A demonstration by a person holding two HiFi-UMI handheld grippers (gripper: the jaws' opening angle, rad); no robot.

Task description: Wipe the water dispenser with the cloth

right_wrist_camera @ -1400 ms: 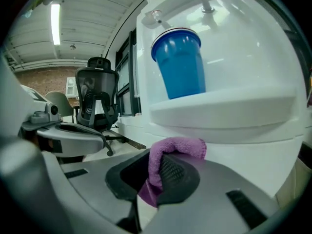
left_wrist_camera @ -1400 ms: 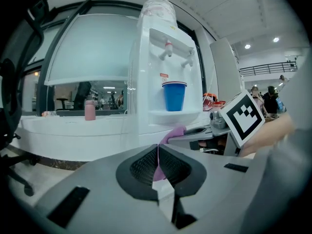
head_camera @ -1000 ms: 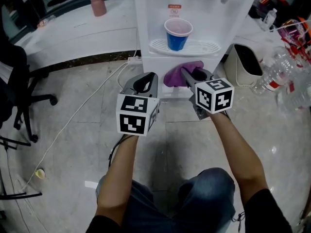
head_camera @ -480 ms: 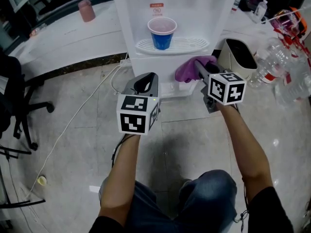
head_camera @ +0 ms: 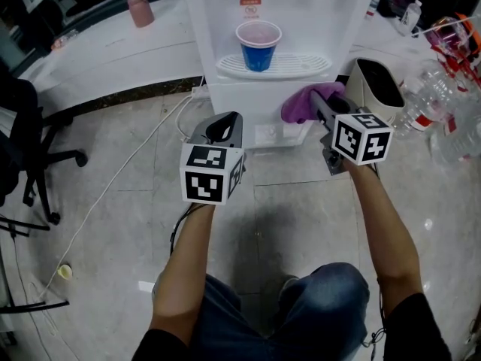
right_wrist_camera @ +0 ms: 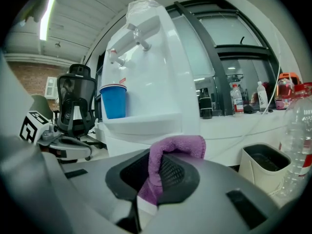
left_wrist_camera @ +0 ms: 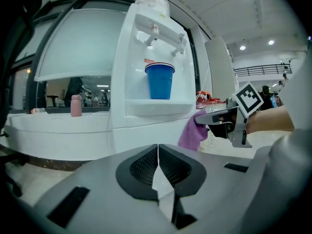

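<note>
The floor (head_camera: 113,216) is polished pale tile under bright indoor light.

Head view: a cable (head_camera: 128,171) trails across the tile and an office chair (head_camera: 34,145) stands at the left. A white counter (head_camera: 113,51) runs behind, bearing a pink bottle (head_camera: 139,10). The water dispenser (head_camera: 285,6) stands before it, with a blue cup (head_camera: 258,47) on its drip tray (head_camera: 308,68). A white bin (head_camera: 379,89) and plastic bottles (head_camera: 440,111) sit just to its right. The right gripper (head_camera: 319,105) presents the purple cloth (head_camera: 301,104) at the dispenser's lower front, below the tray and toward the right corner. We judge that panel to be the one being wiped. The left gripper (head_camera: 224,130) hangs back, apart from the cabinet, and takes no part.

Left gripper view: its jaws are pressed together with nothing between them. Beyond, the cloth drapes from the right gripper at the cabinet's right edge. We cannot settle from here whether it touches.

Right gripper view: the jaws are clamped on the cloth, with a fold bulging above the pads and a tail hanging below. We judge this grip leaves a padded front to meet the panel. The dispenser's body and tray stand close ahead. The taps and upper body appear not yet reached, and the cup calls for care when the tray is wiped.
</note>
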